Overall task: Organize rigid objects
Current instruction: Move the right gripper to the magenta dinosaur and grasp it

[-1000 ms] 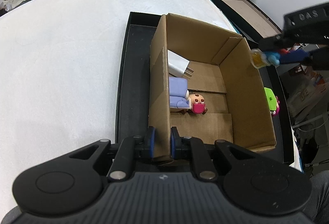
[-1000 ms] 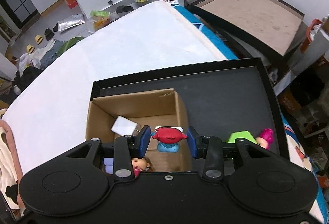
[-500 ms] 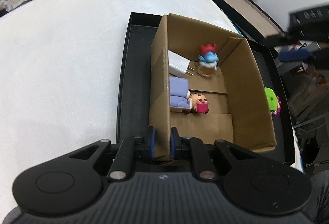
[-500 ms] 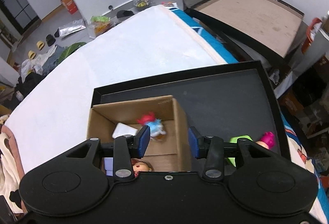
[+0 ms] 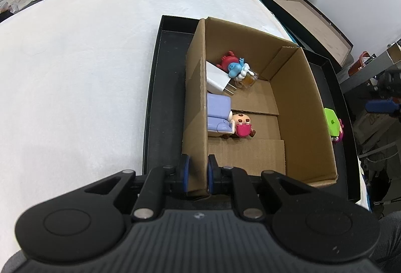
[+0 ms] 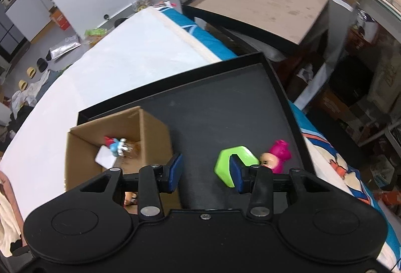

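A cardboard box (image 5: 295,97) stands in a black tray (image 5: 163,97) on a white bed. My left gripper (image 5: 198,172) is shut on the box's near left wall. Inside the box lie a blue and red figure with a mug (image 5: 234,66), a white charger (image 5: 216,79), a purple block (image 5: 218,112) and a small doll in pink (image 5: 241,126). My right gripper (image 6: 206,170) hangs open and empty over the bare tray (image 6: 225,110), right of the box (image 6: 155,137). A green block (image 6: 238,155) and a pink figure (image 6: 277,156) lie just beyond its right finger.
The white bed cover (image 5: 75,72) spreads to the left of the tray. A second black-framed board (image 6: 263,5) leans beyond the bed's right edge. Boxes and clutter (image 6: 351,97) crowd the floor on the right.
The blue and red figure left my right gripper and dropped into the box's far corner. The right gripper then swung right, out over the tray. My left gripper kept its hold on the box wall.
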Tool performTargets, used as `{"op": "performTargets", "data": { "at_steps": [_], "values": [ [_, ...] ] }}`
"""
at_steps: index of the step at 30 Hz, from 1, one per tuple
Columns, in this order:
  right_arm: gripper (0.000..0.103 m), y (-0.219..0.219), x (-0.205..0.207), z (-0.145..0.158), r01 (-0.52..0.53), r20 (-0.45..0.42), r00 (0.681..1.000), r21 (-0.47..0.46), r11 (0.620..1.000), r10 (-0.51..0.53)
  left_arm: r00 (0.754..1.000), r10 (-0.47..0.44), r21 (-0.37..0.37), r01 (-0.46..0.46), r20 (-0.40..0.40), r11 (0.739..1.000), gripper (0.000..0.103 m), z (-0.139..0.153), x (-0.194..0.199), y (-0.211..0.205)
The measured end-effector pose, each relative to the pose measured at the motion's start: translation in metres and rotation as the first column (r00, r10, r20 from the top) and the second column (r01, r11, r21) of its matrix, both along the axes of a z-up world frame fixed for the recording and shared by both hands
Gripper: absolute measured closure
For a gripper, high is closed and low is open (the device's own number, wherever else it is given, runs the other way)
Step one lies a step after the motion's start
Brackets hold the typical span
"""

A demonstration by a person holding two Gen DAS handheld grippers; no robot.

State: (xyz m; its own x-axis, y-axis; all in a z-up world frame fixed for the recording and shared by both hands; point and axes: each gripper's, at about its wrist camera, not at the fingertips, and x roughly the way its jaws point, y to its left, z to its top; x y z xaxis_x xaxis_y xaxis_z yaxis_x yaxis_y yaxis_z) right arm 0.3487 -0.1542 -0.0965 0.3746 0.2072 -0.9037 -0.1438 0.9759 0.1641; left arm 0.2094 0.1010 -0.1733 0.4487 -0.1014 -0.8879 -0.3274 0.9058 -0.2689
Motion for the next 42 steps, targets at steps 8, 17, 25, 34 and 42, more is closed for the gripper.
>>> {"op": "performTargets", "data": {
  "at_steps": [8,17,25,34,42],
  "values": [
    [0.061,-0.034,0.001,-0.008,0.041,-0.016,0.999,0.012,0.999,-0.041,1.0,0.007,0.02,-0.007,-0.005,1.0,0.09,0.002,0.001,-0.004],
    [0.06,-0.067,0.008,-0.027,0.107,-0.043,0.993,0.029,0.994,-0.106,1.0,0.016,0.045,-0.016,-0.014,0.999,0.091,0.002,0.0,-0.009],
    [0.06,-0.088,0.017,-0.06,0.162,-0.091,0.983,0.048,0.986,-0.157,1.0,0.013,0.079,-0.011,-0.026,0.997,0.091,0.004,0.003,-0.015],
    [0.06,-0.1,0.029,-0.09,0.191,-0.123,0.977,0.126,0.974,-0.175,0.999,-0.005,0.123,0.011,-0.049,0.992,0.092,0.003,0.008,-0.022],
    [0.059,-0.09,0.038,-0.105,0.169,-0.14,0.979,0.145,0.975,-0.149,0.998,-0.003,0.146,0.013,-0.069,0.989,0.093,0.002,0.011,-0.024]
  ]
}}
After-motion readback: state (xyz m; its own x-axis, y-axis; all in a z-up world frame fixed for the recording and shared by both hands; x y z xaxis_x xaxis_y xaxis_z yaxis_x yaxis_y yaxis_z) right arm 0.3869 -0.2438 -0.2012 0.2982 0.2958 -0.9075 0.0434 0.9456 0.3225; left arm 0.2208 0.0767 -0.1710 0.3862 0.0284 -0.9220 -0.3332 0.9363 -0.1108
